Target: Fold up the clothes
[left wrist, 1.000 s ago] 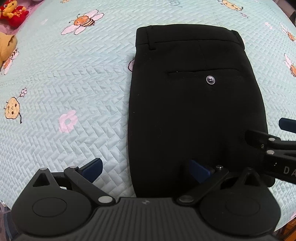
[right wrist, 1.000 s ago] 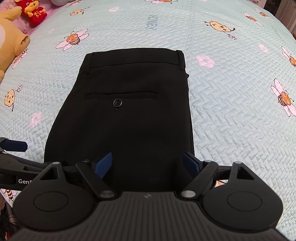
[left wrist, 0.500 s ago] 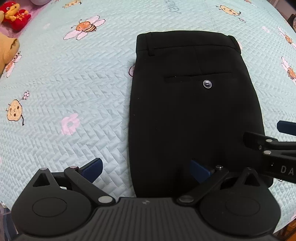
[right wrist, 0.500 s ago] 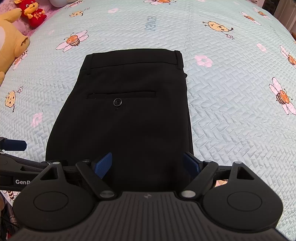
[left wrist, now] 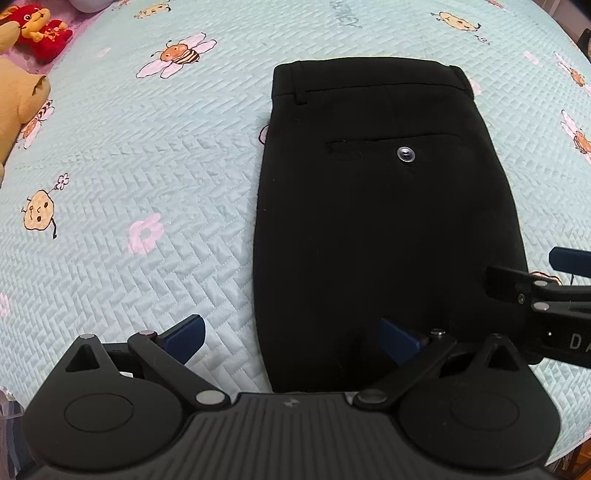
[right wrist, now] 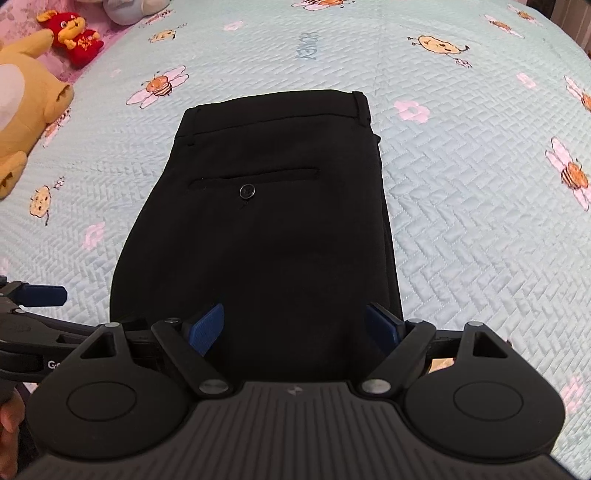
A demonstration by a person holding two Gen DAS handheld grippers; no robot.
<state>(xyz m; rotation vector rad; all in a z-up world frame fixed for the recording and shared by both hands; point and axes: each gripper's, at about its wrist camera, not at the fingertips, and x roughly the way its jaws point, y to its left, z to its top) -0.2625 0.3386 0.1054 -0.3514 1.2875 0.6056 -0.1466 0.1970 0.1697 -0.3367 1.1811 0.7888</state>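
Your two claws, left claw [left wrist: 291, 339] and right claw [right wrist: 295, 328], both gape wide and empty over the near edge of one folded pair of black trousers [right wrist: 266, 229] lying on the bed [right wrist: 480, 206]; two plush toys [right wrist: 75, 35] sit beyond

quilted bed [left wrist: 155, 155] – black trousers [left wrist: 384, 221]; plush toys [right wrist: 33, 110]

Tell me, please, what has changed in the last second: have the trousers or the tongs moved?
Nothing visibly changed. The folded black trousers lie flat on the bedspread, as before. Both the left tongs and the right tongs stay open above their near edge, gripping nothing.
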